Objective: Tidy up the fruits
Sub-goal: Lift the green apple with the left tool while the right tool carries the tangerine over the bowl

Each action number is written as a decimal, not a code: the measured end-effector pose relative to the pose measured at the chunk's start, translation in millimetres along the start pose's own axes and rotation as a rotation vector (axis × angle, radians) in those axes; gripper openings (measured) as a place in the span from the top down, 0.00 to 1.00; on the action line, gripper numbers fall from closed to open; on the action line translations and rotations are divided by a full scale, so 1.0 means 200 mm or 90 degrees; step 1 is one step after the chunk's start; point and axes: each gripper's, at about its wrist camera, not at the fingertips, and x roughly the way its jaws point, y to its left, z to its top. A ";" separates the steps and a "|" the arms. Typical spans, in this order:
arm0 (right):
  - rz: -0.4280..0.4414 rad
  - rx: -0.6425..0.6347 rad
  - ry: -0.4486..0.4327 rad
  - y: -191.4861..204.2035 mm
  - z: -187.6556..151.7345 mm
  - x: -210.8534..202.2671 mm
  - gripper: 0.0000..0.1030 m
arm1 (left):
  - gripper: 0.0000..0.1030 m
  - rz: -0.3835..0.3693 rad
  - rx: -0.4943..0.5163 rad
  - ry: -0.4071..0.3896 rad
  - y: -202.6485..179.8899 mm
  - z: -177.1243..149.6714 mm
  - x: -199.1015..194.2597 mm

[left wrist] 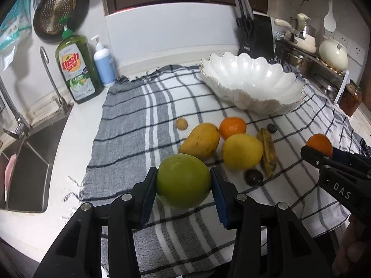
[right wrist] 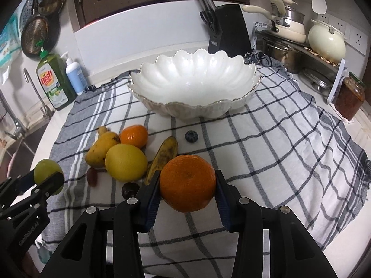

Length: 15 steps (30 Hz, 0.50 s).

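Observation:
My left gripper (left wrist: pixel 183 183) is shut on a green apple (left wrist: pixel 183 180), held above the checked cloth (left wrist: pixel 143 125). My right gripper (right wrist: pixel 187 185) is shut on an orange (right wrist: pixel 187 183), also lifted off the cloth. Each gripper shows in the other's view: the orange (left wrist: pixel 319 144) at the right edge, the green apple (right wrist: pixel 47 173) at the left edge. A white scalloped bowl (right wrist: pixel 197 108) stands empty at the back of the cloth. On the cloth lie a mango (left wrist: pixel 200 141), a second orange (left wrist: pixel 232 127), a yellow lemon-like fruit (left wrist: pixel 242 151), a spotted banana (left wrist: pixel 267 151) and small dark fruits (left wrist: pixel 253 177).
A sink (left wrist: pixel 27 171) with a tap (left wrist: pixel 14 113) lies to the left, with a dish soap bottle (left wrist: pixel 77 69) and a pump bottle (left wrist: pixel 104 62) beside it. A knife block (right wrist: pixel 228 31), pots (right wrist: pixel 287 23) and a jar (right wrist: pixel 350 95) stand at the back right.

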 end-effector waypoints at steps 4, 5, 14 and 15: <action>-0.001 0.009 -0.011 -0.03 0.05 -0.01 0.57 | 0.56 -0.016 0.007 -0.008 -0.03 0.07 -0.01; 0.001 0.012 -0.012 -0.04 0.06 -0.01 0.57 | 0.57 -0.021 0.007 -0.009 -0.04 0.09 -0.02; -0.010 0.024 -0.052 -0.12 0.23 -0.05 0.57 | 0.56 -0.050 0.037 -0.047 -0.15 0.30 -0.03; -0.013 0.022 -0.058 -0.13 0.26 -0.06 0.57 | 0.56 -0.054 0.040 -0.050 -0.15 0.32 -0.03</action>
